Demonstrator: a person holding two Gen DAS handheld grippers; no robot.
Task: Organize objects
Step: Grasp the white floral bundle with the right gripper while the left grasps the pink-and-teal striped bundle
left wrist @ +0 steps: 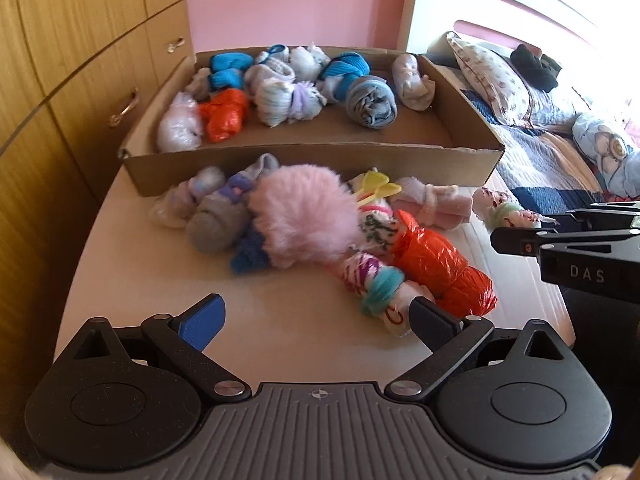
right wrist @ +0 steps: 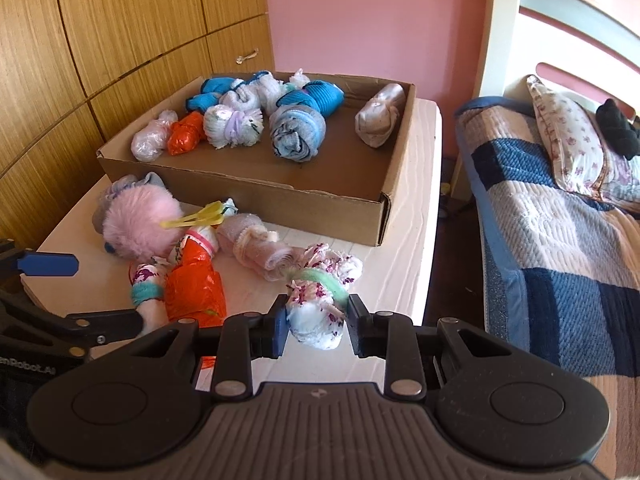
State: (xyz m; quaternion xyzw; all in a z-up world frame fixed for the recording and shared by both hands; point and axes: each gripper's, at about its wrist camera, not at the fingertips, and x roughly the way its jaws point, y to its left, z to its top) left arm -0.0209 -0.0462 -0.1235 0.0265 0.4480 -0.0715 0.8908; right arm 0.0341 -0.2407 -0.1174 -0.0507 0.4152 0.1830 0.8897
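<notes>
A shallow cardboard box (left wrist: 312, 164) (right wrist: 344, 212) at the back of the white table holds several rolled sock bundles. In front of it lies a loose pile: a fluffy pink bundle (left wrist: 304, 220) (right wrist: 136, 224), an orange bundle (left wrist: 444, 268) (right wrist: 196, 288), a pale pink roll (left wrist: 432, 204) (right wrist: 260, 252) and others. My right gripper (right wrist: 318, 326) is shut on a white floral sock bundle with a green band (right wrist: 320, 300) at the table's right front. My left gripper (left wrist: 316, 316) is open above the table's front, with a white-and-teal bundle (left wrist: 384, 292) just inside its right finger.
A wooden wardrobe (left wrist: 60, 80) (right wrist: 120, 40) stands to the left, a pink wall (right wrist: 368, 20) behind. A bed with a patchwork quilt (right wrist: 560, 240) (left wrist: 552, 160) and a floral pillow (right wrist: 568, 148) lies to the right. The table's right edge (right wrist: 432, 240) drops to the floor.
</notes>
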